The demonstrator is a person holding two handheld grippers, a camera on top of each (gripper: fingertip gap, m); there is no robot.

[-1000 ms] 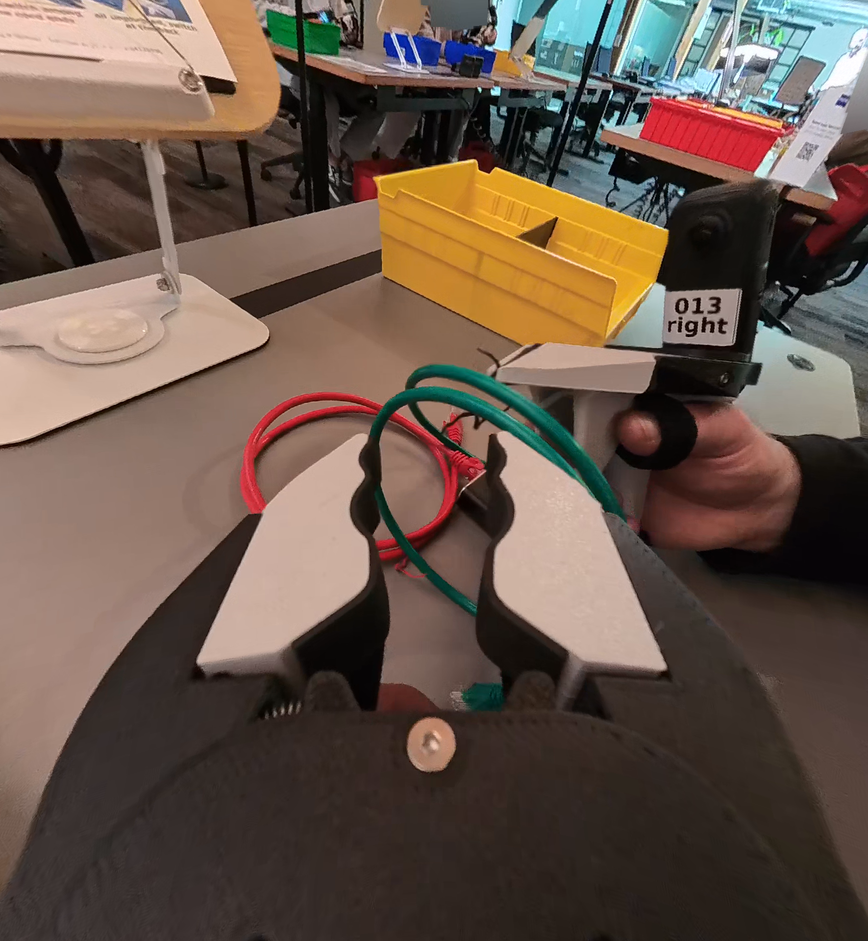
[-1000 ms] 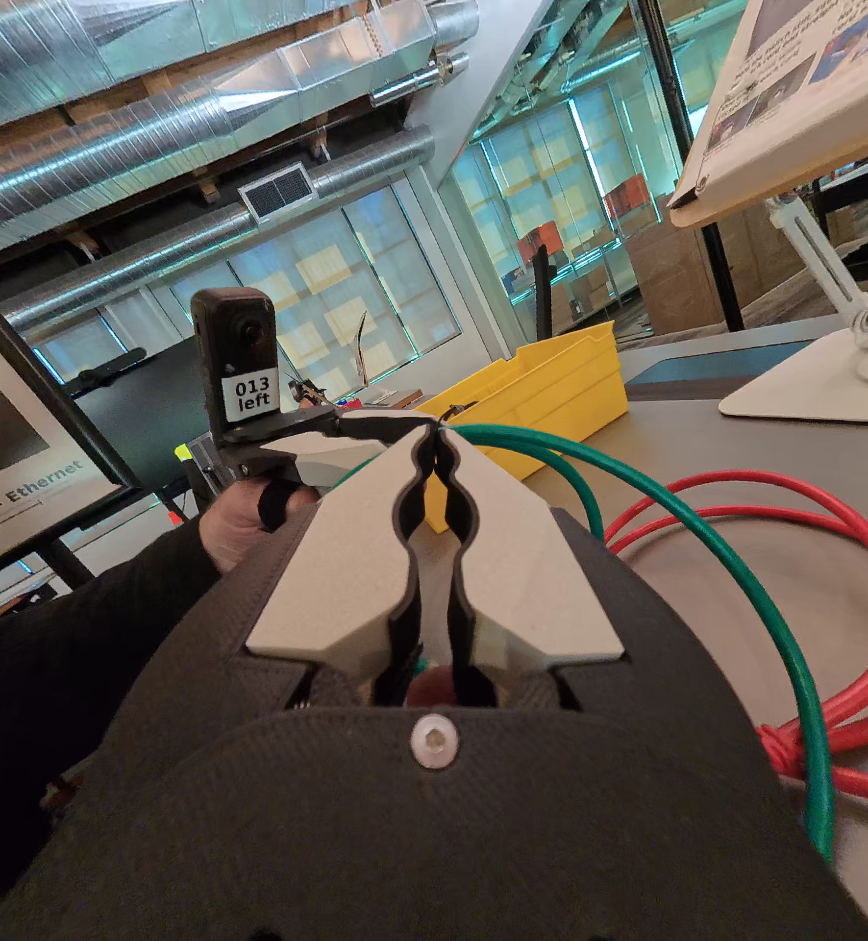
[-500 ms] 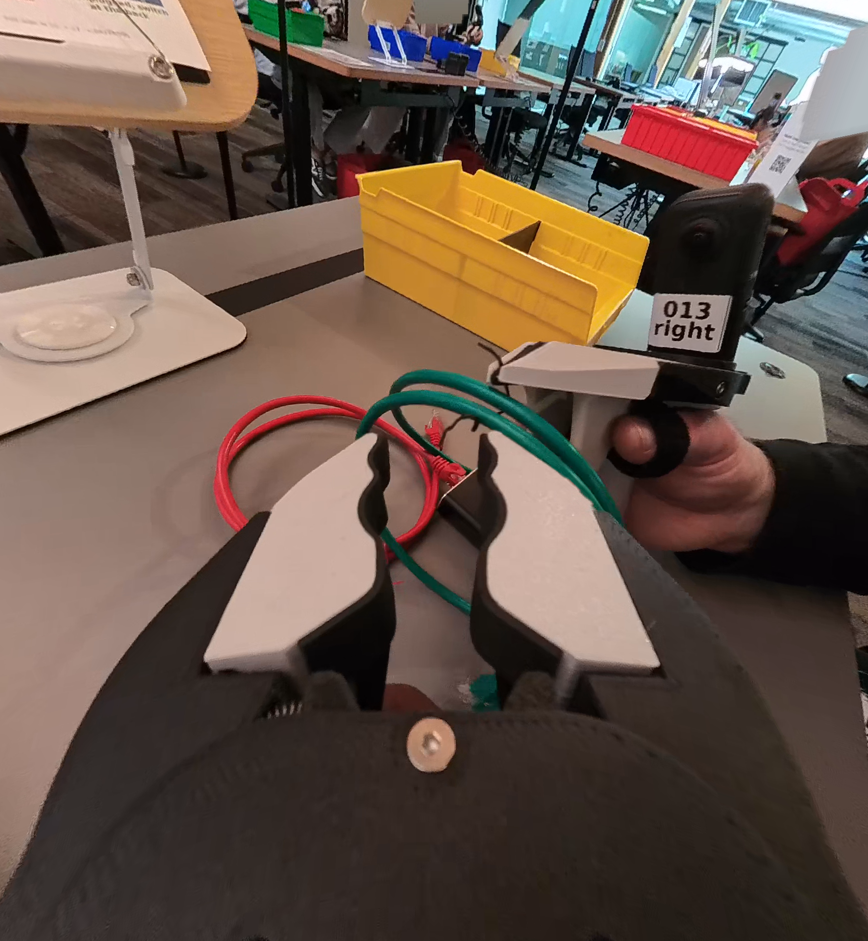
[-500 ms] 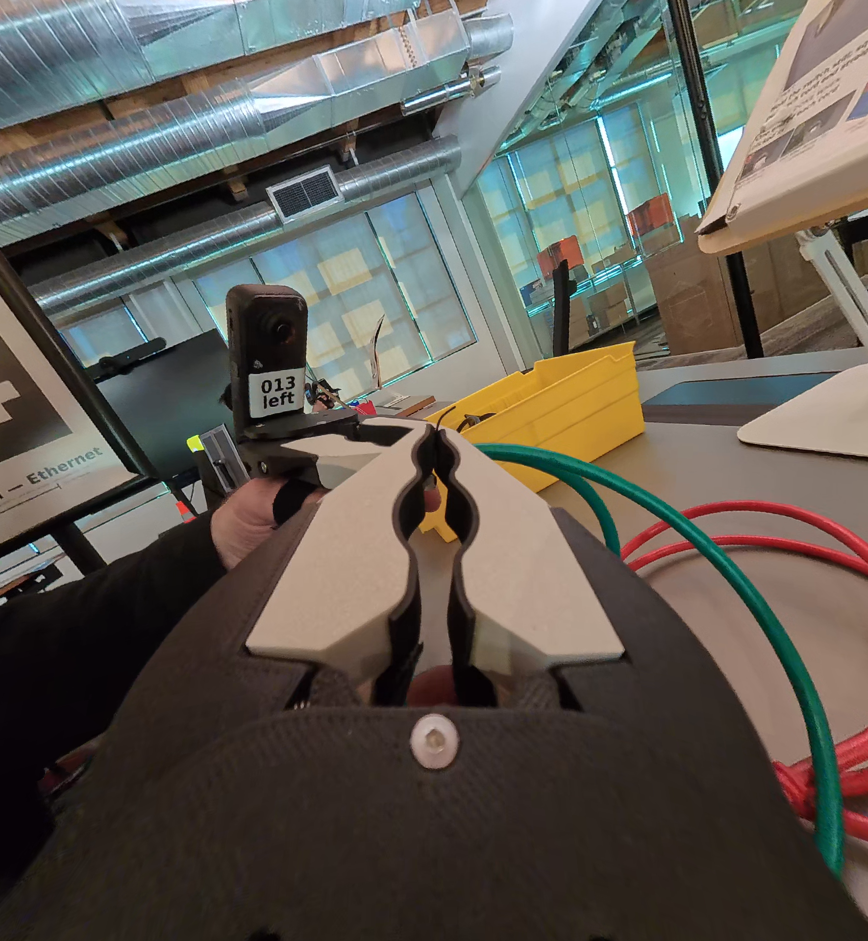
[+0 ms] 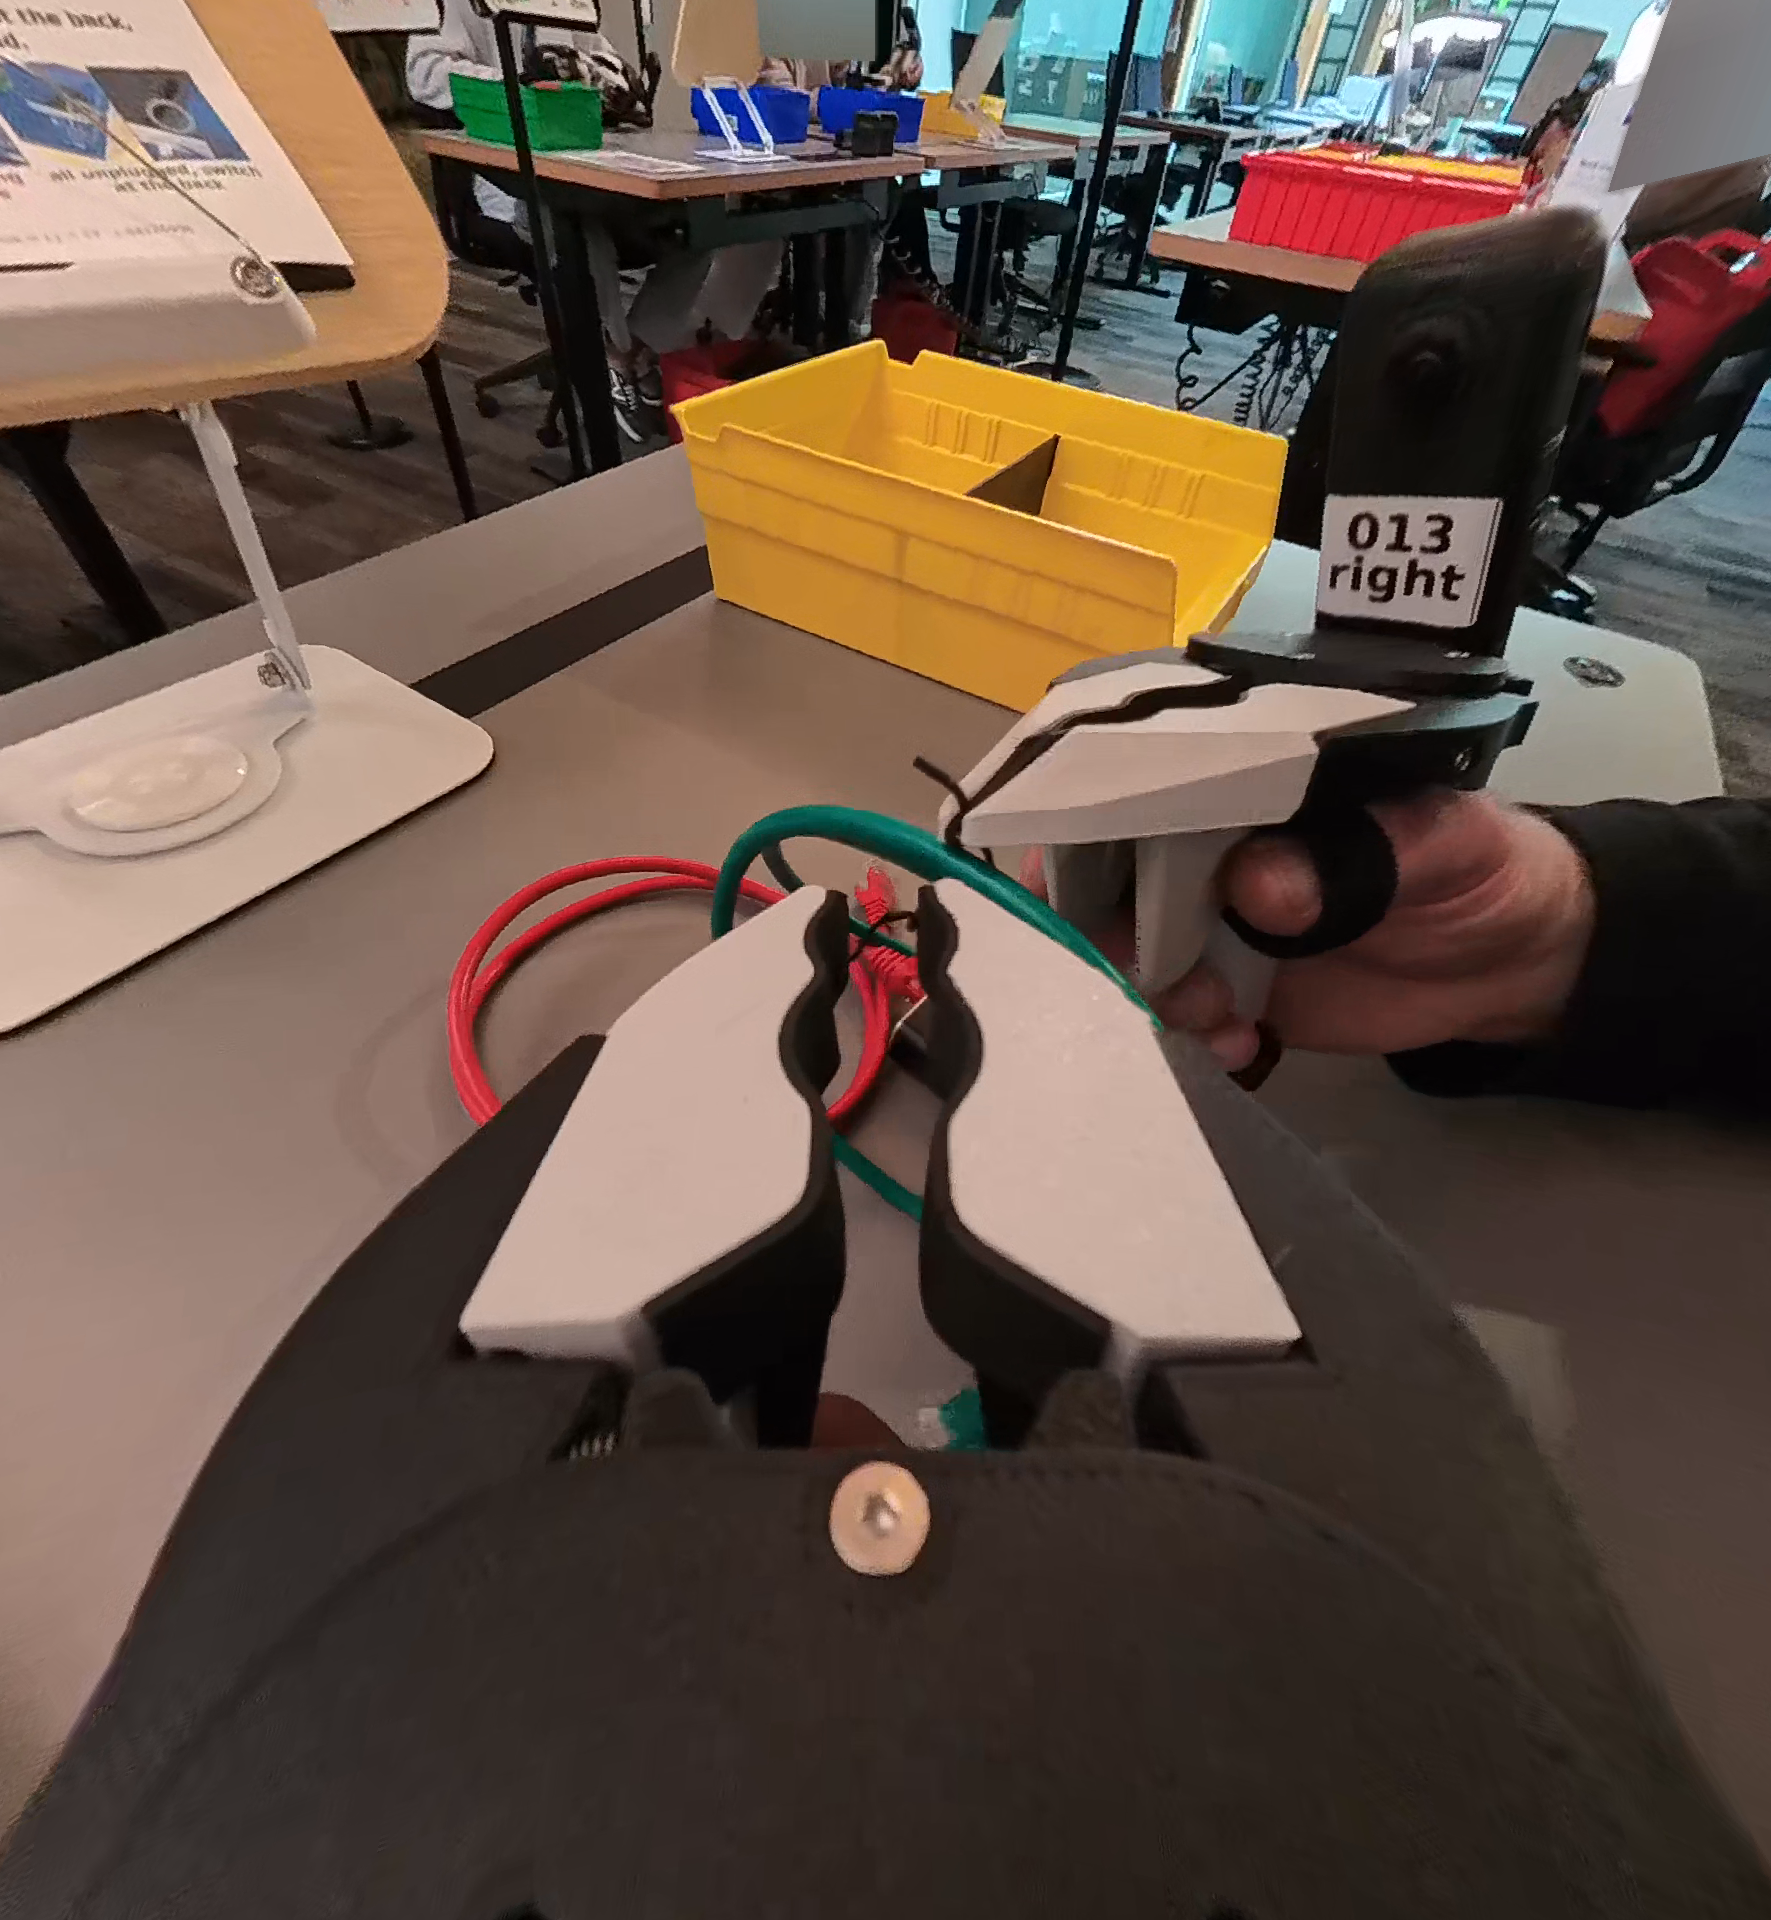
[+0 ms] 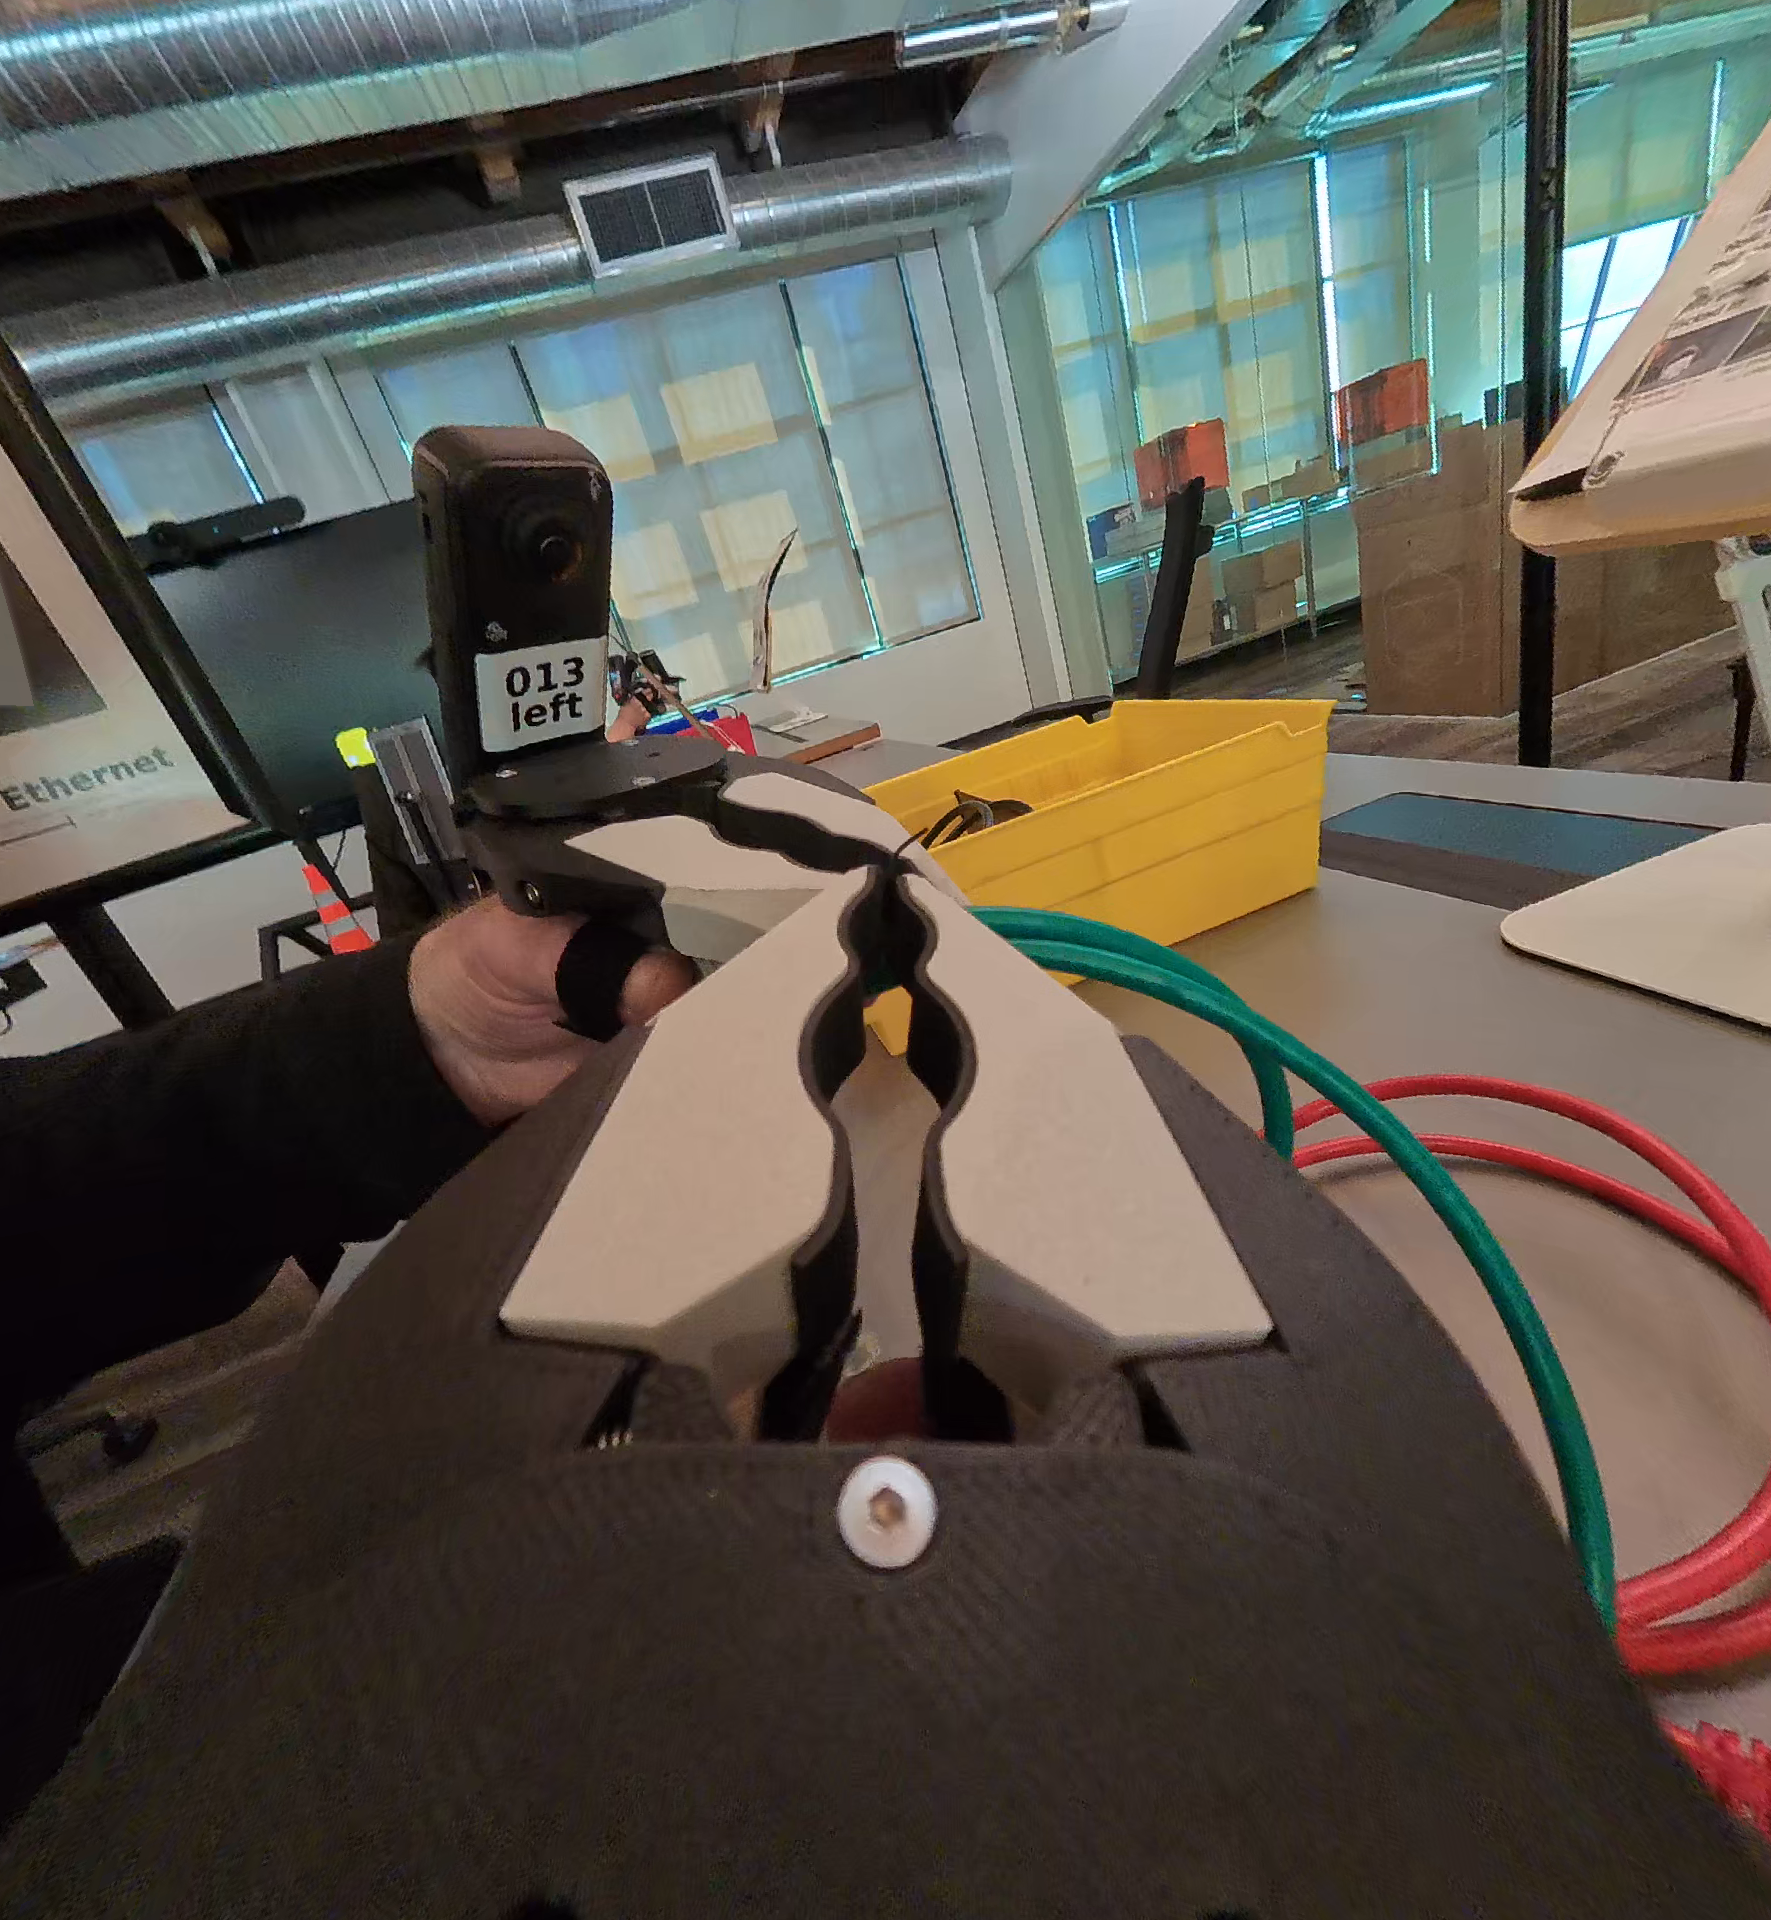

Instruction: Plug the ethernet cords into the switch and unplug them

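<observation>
A coiled red ethernet cord (image 5: 465,997) and a green cord (image 5: 808,821) lie on the grey table. My left gripper (image 5: 879,909) hovers over them, its jaws a narrow gap apart, with a red plug (image 5: 876,891) and a thin black tie showing beyond the tips. My right gripper (image 5: 964,821) is shut, a black tie sticking out of its tip and the green cord hanging just below. In the right wrist view my right gripper (image 6: 886,883) is shut tip to tip on the tie, with the green cord (image 6: 1380,1101) behind it; the left gripper (image 6: 876,847) meets it. No switch is in view.
A yellow bin (image 5: 912,582) with a black divider stands behind the cords; it also shows in the right wrist view (image 6: 1172,831). A white stand base (image 5: 185,810) holding a tilted instruction board sits at the left. The table's far edge runs behind the bin. My left and right fingertips are right by each other.
My left gripper's jaws have narrowed from wide open to a small gap. Both grippers have risen a little, and the right gripper's tip now meets the left one's.
</observation>
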